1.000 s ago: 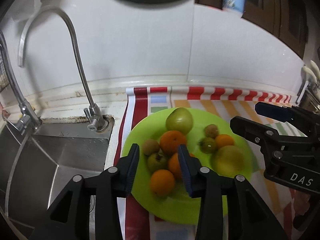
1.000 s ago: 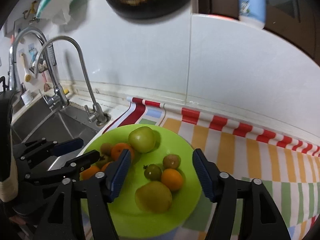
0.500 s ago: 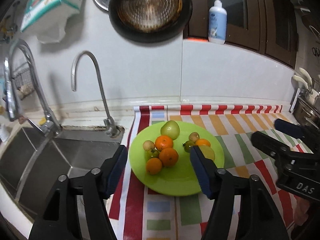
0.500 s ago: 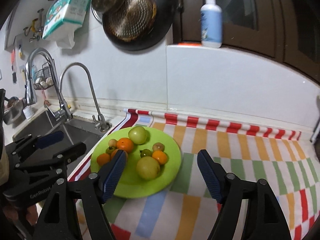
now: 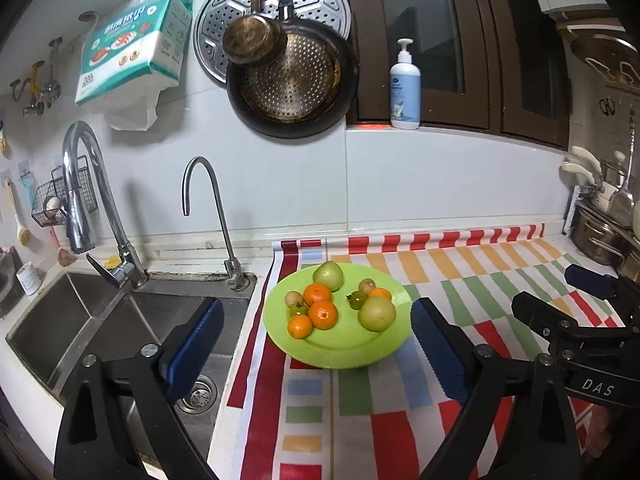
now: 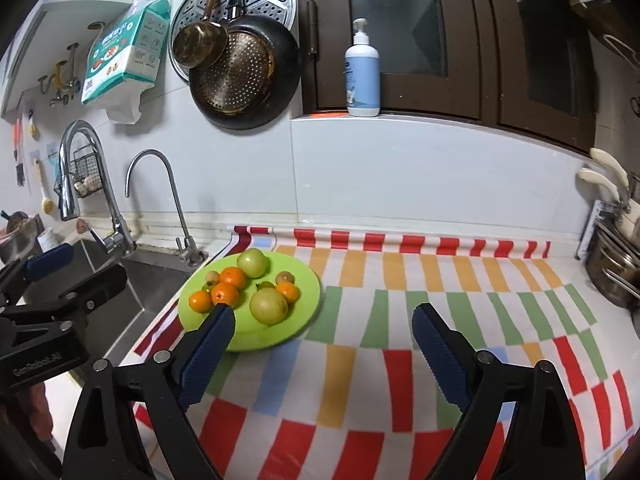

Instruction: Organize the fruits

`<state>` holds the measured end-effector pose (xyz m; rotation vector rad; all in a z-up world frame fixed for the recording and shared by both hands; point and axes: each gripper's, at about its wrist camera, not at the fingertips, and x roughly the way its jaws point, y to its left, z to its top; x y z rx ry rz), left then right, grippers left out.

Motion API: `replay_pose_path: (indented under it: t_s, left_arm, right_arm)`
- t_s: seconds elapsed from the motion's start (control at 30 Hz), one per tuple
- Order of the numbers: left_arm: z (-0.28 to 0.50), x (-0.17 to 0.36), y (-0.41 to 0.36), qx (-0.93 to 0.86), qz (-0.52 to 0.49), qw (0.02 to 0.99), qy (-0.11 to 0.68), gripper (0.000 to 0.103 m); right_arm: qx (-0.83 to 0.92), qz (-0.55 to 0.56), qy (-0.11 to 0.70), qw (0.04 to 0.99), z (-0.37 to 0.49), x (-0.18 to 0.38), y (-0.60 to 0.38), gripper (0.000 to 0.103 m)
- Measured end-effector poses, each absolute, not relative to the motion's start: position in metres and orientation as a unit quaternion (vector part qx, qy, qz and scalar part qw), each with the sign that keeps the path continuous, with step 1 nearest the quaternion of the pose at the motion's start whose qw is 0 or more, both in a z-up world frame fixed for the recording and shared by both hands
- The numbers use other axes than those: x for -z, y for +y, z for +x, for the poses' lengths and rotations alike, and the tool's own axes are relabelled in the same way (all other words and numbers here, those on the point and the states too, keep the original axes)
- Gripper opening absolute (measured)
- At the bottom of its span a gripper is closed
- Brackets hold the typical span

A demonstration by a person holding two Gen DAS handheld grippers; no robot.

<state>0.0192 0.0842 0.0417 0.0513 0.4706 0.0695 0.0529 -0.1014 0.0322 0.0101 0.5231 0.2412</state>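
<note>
Tongs: left tongs (image 5: pixel 316 344) and right tongs (image 6: pixel 323 338) both gape wide, empty, hovering short of the plate (image 5: pixel 348 350). Fruits (image 5: pixel 320 314) sit grouped on it atop the striped worktop. Approach one piece squarely, avoiding its neighbours.

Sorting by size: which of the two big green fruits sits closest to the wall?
The green fruit at the plate's back edge; the other big one lies nearer the front, beside a small orange.
</note>
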Motion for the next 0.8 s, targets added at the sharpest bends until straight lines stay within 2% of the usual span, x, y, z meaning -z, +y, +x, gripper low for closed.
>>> replay_pose_path:
  t_s: [0.3,0.8]
  left_arm:
    - [-0.009,-0.034,0.076,-0.029,0.030,0.972,0.231,0.103]
    - [-0.028,-0.038,0.067,-0.035,0.038,0.974,0.220,0.103]
  right_arm:
    - [-0.098,0.017,0.253,0.962,0.020,-0.033,-0.121,0.096]
    - [-0.096,0.006,0.247,0.964,0.000,-0.035,-0.131,0.096]
